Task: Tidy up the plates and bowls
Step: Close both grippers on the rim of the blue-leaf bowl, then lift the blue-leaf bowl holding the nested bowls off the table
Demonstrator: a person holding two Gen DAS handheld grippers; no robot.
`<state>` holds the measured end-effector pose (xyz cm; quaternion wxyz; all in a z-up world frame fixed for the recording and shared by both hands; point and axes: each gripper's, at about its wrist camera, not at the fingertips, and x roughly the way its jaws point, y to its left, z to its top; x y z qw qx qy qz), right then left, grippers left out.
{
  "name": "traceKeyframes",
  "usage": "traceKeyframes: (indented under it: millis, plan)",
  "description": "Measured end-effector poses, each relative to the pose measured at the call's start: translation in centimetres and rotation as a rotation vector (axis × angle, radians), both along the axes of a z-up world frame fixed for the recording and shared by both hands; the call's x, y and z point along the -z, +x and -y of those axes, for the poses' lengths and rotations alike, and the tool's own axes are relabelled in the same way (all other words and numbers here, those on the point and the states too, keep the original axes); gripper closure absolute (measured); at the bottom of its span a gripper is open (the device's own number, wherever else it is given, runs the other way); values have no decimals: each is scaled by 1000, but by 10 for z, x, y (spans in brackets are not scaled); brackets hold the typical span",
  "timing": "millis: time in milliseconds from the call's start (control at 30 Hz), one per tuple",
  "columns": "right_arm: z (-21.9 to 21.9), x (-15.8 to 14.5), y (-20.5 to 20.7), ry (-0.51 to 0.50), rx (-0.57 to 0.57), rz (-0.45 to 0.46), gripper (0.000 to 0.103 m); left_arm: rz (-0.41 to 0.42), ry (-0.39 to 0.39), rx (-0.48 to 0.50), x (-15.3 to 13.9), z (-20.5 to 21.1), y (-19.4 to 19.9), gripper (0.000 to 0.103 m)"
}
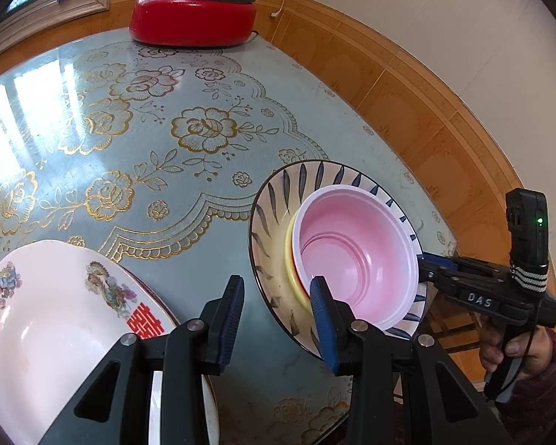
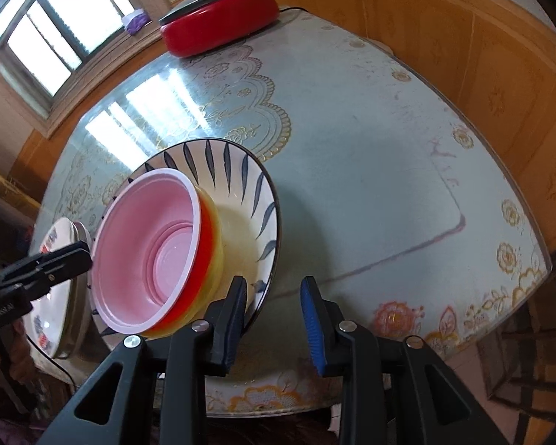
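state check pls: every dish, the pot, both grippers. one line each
pink bowl: upright, nested in the yellow bowl, empty
yellow bowl: nested in the striped bowl
striped bowl: on the table, bottom of the stack
white plate: on the table, apart from the stack, empty
red pot: lid on, at the far edge
left gripper: jaws open, nothing between
right gripper: jaws open, nothing between, beside the striped bowl's rim

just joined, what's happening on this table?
A person holds a gripper in each hand, sorting dishes. A pink bowl sits nested in a yellow bowl inside a blue-leaf striped bowl. The right gripper and the left gripper are at the stack's opposite sides; neither visibly grips anything. A white plate with red characters waits to the left.
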<state>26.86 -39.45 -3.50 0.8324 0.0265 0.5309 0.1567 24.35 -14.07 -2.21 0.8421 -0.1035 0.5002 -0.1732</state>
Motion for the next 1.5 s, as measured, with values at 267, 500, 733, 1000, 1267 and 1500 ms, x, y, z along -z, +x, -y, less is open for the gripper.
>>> traceKeyframes:
  millis: [267, 500, 733, 1000, 1267, 1500]
  plan:
    - [-13, 3, 14, -107, -61, 72, 91, 2, -15, 10, -1, 6, -4, 66]
    - [1, 1, 43, -102, -40, 69, 89, 5, 26, -21, 2, 10, -6, 67]
    - [17, 4, 70, -26, -32, 39, 88, 15, 75, -42, 4, 28, -3, 69]
    - [27, 8, 85, 38, -50, 8, 88, 13, 102, -51, 5, 50, 9, 74]
    - [36, 13, 80, 99, -78, 3, 88, 9, 69, -71, 14, 51, 12, 74]
    - [47, 15, 72, 134, -93, 22, 83, 54, 60, -87, 23, 54, 17, 74]
